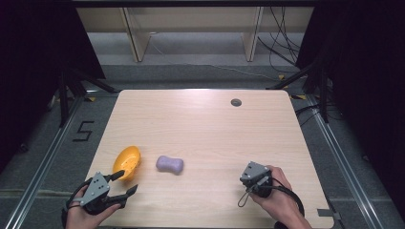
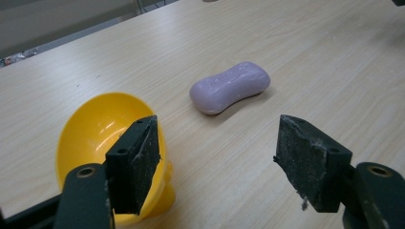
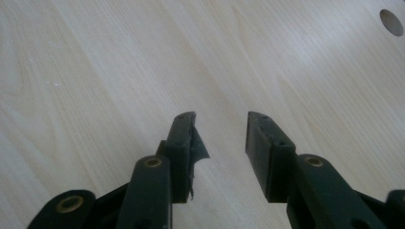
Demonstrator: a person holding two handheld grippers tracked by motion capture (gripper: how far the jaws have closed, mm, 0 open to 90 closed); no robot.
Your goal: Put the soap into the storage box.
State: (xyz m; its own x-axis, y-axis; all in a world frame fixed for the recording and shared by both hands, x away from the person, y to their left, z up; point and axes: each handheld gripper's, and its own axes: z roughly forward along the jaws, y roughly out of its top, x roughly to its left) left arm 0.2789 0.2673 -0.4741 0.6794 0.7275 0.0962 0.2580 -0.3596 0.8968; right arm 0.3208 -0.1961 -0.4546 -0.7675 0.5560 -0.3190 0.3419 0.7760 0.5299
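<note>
Purple soap [image 2: 230,87] lies just beyond our left gripper [image 1: 122,183], jaws apart and empty beside the yellow bowl [image 1: 126,161], so we judge this the approach: next, reach right and close on it.

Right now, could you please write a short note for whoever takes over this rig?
Left tongs: open, holding nothing, at the near left of the table, one jaw in front of the yellow bowl.
Right tongs: a gap between the jaws, nothing in it, over bare wood at the near right.
The bowl lies tipped at the near left. The purple soap bar lies flat just right of it, apart from it, ahead of the left tongs.
Done: nothing gripped yet.
Left: probably grip the soap with the left tongs and put it in the bowl.
</note>
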